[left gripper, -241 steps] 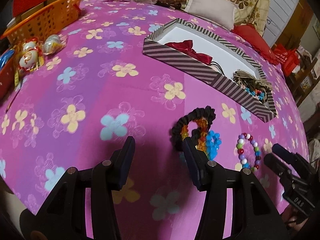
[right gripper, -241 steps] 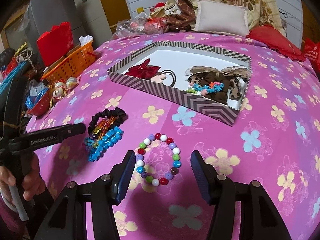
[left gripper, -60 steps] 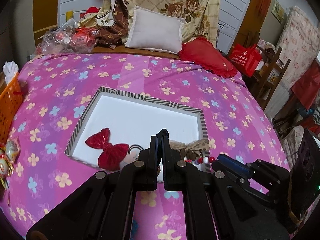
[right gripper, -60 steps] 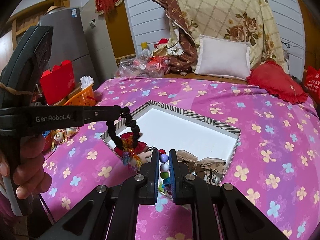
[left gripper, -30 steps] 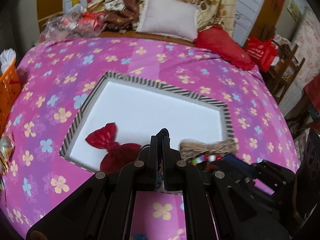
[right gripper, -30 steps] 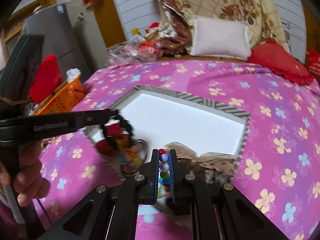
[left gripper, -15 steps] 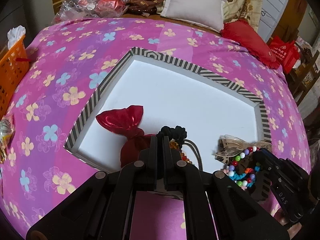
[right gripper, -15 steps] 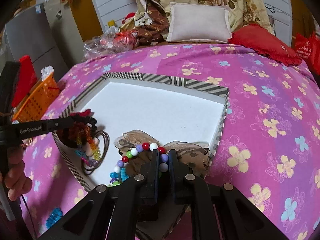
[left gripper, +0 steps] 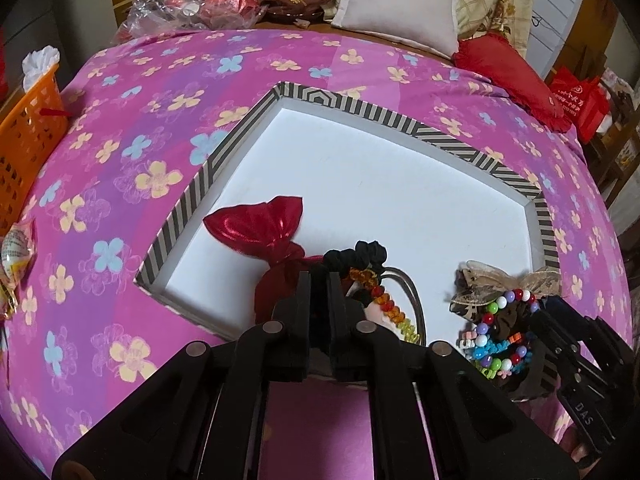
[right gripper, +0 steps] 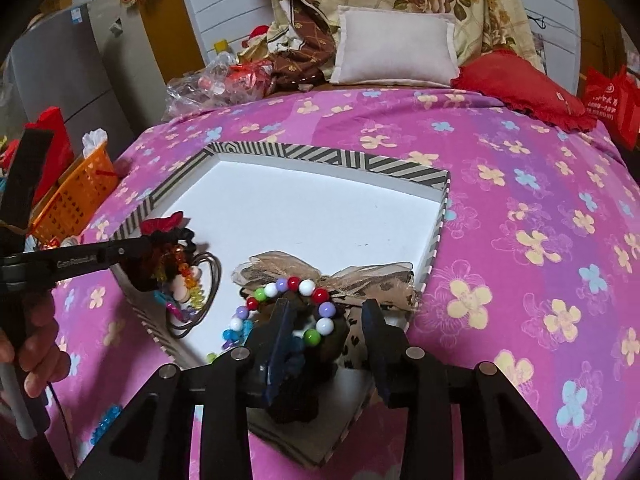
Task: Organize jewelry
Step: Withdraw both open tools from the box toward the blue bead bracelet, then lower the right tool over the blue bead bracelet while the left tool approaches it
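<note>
A striped box (left gripper: 352,102) with a white floor lies on the pink flowered bedspread. My left gripper (left gripper: 320,280) hangs over its near edge; its jaws are opening, a narrow gap shows, and a black scrunchie (left gripper: 368,250) with a rainbow bead string (left gripper: 386,306) lies at the tips on a red bow (left gripper: 256,228). My right gripper (right gripper: 326,312) stands open, its jaws still opening. A multicoloured bead bracelet (right gripper: 307,288) lies loose between its fingers on a leopard-print bow (right gripper: 360,280). The right wrist view shows the left gripper (right gripper: 140,256) at the scrunchie (right gripper: 176,236).
An orange basket (right gripper: 80,196) stands left of the box, with wrapped sweets (left gripper: 16,248) near it. A white pillow (right gripper: 392,52) and a red cushion (right gripper: 520,84) lie at the far side. A blue bead bracelet (right gripper: 106,426) lies on the bedspread. A hand (right gripper: 36,344) holds the left gripper.
Both grippers came down into the box's near end with their items. Both pairs of jaws have parted; the bead bracelet now lies free on the leopard bow, the scrunchie rests by the red bow.
</note>
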A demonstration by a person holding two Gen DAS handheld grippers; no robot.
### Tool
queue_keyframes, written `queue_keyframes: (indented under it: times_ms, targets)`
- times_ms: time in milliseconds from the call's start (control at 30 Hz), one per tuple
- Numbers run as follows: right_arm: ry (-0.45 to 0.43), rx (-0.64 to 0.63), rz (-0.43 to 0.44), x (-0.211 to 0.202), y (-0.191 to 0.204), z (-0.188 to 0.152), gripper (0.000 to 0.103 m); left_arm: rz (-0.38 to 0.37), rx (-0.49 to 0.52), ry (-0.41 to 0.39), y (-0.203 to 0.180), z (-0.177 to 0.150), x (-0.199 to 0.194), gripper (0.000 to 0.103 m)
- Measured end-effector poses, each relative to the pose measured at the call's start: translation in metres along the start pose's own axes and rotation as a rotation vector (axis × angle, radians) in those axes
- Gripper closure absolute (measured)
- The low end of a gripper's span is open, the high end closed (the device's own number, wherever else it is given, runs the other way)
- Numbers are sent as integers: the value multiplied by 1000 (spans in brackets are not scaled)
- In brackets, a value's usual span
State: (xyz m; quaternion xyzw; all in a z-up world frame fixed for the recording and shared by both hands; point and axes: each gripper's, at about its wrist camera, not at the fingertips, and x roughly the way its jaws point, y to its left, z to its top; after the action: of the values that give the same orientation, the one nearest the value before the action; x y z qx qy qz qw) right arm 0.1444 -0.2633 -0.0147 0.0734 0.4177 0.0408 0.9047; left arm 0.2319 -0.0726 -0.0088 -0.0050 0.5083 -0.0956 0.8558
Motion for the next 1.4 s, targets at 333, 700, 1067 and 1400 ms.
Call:
queue_keyframes:
  times_ms: [333, 700, 1067, 1400]
  targets:
    - [-44, -31, 16, -34, 20, -2, 66, -3, -9, -49, 3, -9, -28, 63]
    - [-41, -55, 50, -52, 41, -23, 64, 11, -9, -89, 6, -32, -63, 57]
    - [-26, -65, 72, -67, 53, -48, 63, 11, 2, -116, 5, -64, -95, 56]
    - [17, -103, 101, -67, 67, -72, 63, -34, -49, -79, 34, -120, -120, 49]
